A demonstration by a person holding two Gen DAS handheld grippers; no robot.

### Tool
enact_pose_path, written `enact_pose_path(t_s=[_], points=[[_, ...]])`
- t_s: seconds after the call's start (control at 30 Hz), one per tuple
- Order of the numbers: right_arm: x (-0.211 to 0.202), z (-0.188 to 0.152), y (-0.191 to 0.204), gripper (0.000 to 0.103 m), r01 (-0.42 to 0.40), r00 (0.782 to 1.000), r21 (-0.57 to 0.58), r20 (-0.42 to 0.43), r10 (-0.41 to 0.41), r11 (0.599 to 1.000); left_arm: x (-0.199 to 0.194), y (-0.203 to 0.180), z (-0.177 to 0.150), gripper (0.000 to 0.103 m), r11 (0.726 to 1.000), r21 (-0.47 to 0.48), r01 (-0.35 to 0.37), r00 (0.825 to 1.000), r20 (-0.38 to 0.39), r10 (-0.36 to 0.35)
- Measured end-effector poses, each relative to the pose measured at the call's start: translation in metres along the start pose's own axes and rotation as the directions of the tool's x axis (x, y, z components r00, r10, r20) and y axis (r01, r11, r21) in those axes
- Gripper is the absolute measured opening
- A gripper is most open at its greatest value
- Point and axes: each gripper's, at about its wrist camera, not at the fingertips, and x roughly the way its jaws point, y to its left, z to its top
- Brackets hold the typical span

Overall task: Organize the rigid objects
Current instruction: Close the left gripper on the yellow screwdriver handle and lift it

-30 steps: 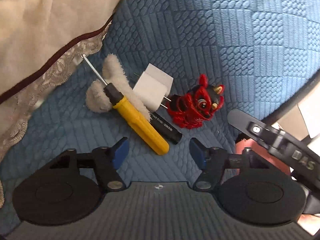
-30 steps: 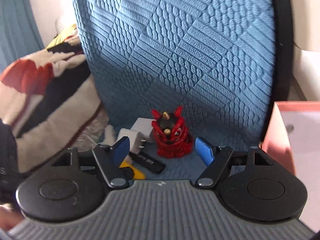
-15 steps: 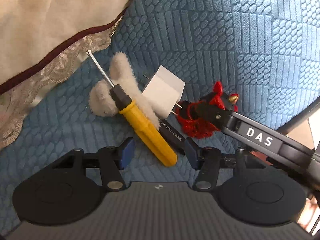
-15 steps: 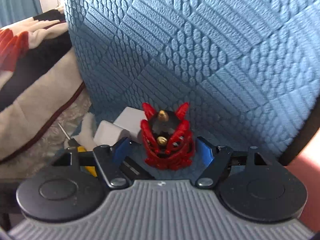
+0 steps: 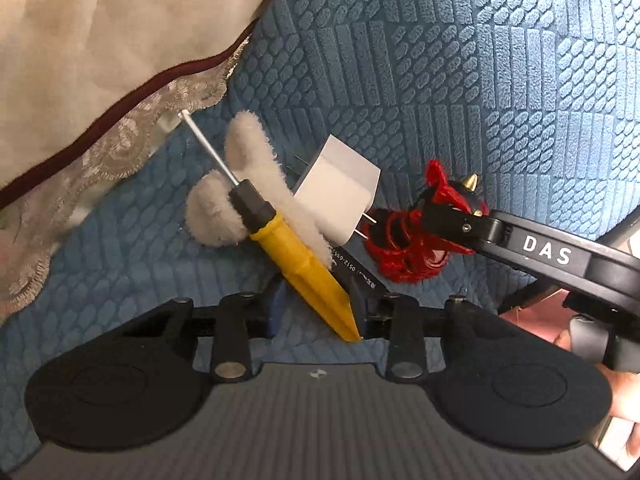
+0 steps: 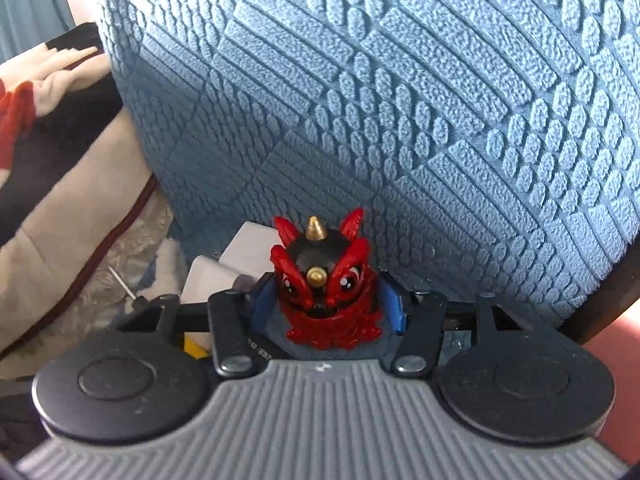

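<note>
L wrist view: left gripper point(image 5: 316, 312) w/ jaws narrowed around the butt end of the yellow screwdriver point(image 5: 298, 256); jaws have just been closing, the handle tip lies between the blue pads and meets the R pad, but contact w/ the L pad cannot be told. Screwdriver lies diagonally on the blue quilted cushion point(image 5: 460, 80), metal shaft pointing up-left toward the lace-edged cream cloth point(image 5: 100, 60), its black collar resting over a white fluffy piece point(image 5: 240, 196). Just R of it: white plug adapter point(image 5: 340, 196), prongs toward the red lion figurine point(image 5: 416, 240); a black stick w/ printed digits point(image 5: 352, 272) lies under the handle's R side. R wrist view: right gripper point(image 6: 326, 306) w/ jaws about half open, also just closing, straddling the figurine point(image 6: 326, 292); pads stand beside both flanks, firm contact not clear. Figurine is upright on the cushion, facing the camera, adapter point(image 6: 224, 268) just behind-left. In the L view, the R gripper's black finger marked "DAS" overlaps the figurine.
</note>
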Motion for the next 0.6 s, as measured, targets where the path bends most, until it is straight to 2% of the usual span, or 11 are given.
enact_pose_path(t_s=[0.13, 0.4, 0.47, 0.53, 0.6], points=[[-0.011, -0.003, 0.002, 0.057, 0.008, 1.000, -0.007, 0.009, -0.008, 1.000, -0.007, -0.002, -0.003, 0.030, 1.000, 0.023, 0.003, 1.000, -0.018, -0.002], [-0.057, -0.026, 0.005, 0.056, 0.016, 1.000, -0.002, 0.022, -0.016, 1.000, -0.040, 0.002, -0.017, 0.022, 0.998, 0.050, 0.039, 0.998, -0.041, -0.037], [-0.068, -0.034, 0.008, 0.056, 0.026, 1.000, 0.001, 0.012, -0.026, 1.000, -0.052, 0.000, -0.021, 0.021, 0.996, 0.088, 0.011, 0.999, -0.037, -0.008], [-0.073, -0.042, 0.011, 0.056, 0.024, 1.000, 0.003, 0.007, -0.024, 1.000, -0.062, -0.007, -0.029, 0.021, 0.985, 0.169, -0.043, 0.998, -0.026, 0.048], [-0.079, -0.047, 0.014, 0.056, 0.023, 1.000, -0.007, 0.000, -0.023, 1.000, -0.072, -0.010, -0.036, 0.020, 0.977, 0.209, -0.051, 0.998, -0.017, 0.056]])
